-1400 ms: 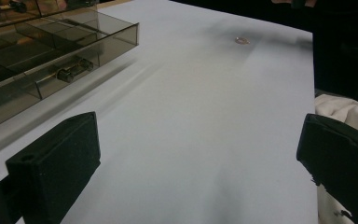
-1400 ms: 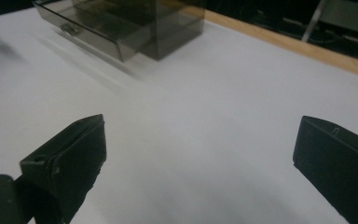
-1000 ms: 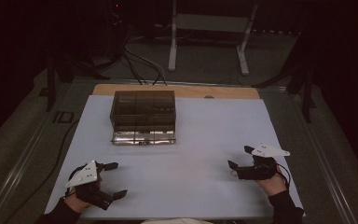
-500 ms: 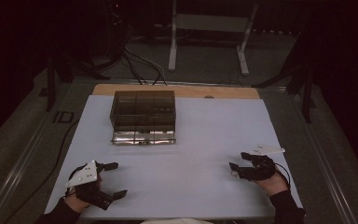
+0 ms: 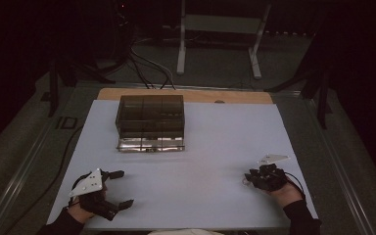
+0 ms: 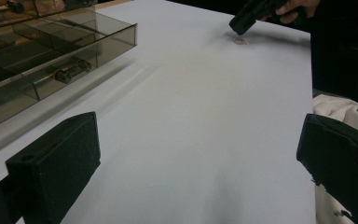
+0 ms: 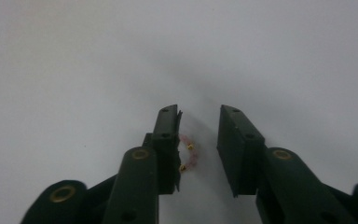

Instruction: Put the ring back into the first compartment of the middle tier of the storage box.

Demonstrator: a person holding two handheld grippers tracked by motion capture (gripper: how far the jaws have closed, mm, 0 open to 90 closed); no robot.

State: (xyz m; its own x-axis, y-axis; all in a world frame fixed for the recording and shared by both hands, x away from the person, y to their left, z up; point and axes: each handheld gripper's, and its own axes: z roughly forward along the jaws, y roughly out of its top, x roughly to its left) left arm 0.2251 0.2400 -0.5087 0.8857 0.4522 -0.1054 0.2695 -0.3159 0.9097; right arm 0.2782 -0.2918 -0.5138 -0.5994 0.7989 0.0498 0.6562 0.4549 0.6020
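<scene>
A tiny pink ring-shaped piece with gold specks (image 7: 189, 156) lies on the white table sheet (image 5: 215, 142) at the near right. My right gripper (image 7: 199, 112) points down over it; its jaws have just been closing and now stand narrow on either side of it. The piece sits close to the left jaw, with a gap to the other, so nothing is pressed. The left gripper view shows that same piece (image 6: 239, 41) under the right gripper's tip (image 6: 240, 28). My left gripper (image 5: 123, 188) rests at the near left, wide open and holding nothing.
A smoky transparent compartment box (image 5: 150, 120) stands at the back centre-left of the sheet, with small metal parts (image 6: 72, 71) in a front compartment. A wooden table edge (image 5: 235, 96) runs behind it. Cables and a stand are on the floor beyond.
The right gripper's jaws have drawn much closer together around the pink piece, and the hand has dipped slightly. The left gripper and the box have not moved.
</scene>
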